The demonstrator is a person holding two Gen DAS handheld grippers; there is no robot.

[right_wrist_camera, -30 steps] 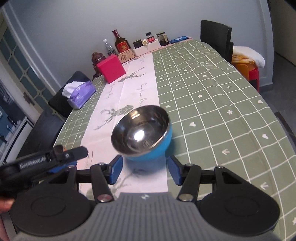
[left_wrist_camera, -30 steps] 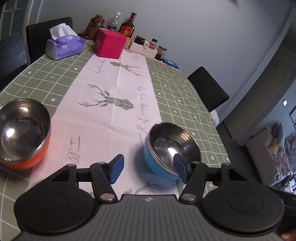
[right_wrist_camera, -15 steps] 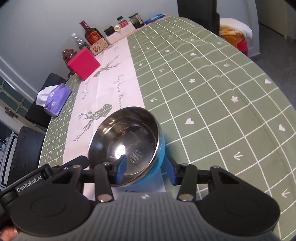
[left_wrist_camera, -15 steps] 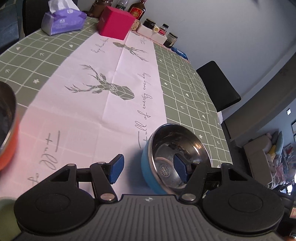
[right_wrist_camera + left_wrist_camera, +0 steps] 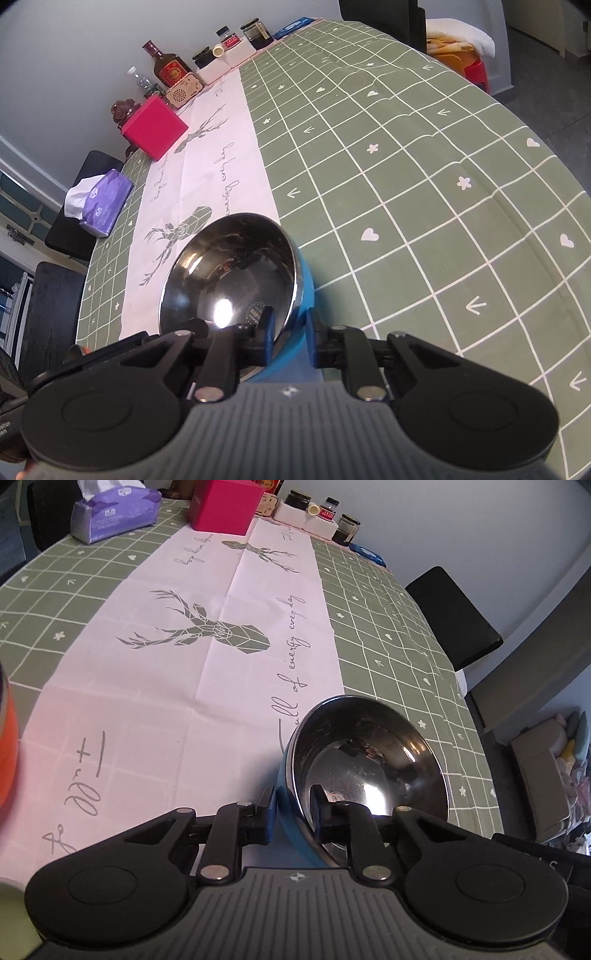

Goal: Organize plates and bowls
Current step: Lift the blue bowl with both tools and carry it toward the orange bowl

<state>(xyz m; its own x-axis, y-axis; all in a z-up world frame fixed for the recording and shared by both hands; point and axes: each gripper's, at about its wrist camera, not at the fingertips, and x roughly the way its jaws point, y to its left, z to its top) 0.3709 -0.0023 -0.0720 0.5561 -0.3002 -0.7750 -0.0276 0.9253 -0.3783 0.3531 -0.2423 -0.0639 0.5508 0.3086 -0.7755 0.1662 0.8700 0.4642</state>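
Two bowls show — one blue bowl (image 5: 364, 771) with a steel inside and one orange bowl (image 5: 6, 753), cut off at the left edge. At the far end of the tabletop: one pink box (image 5: 154, 128), one purple tissue pack (image 5: 99, 202), one red-labelled bottle (image 5: 167, 64) — and three dark jars (image 5: 328, 515). Two grippers.

Table (image 5: 388, 635) middle and right side are wide open, just bare cloth. Far edge is crowded: tissue pack (image 5: 110, 513), pink box (image 5: 225, 504), jars (image 5: 328, 513). Orange bowl (image 5: 5, 746) blocks the left edge.
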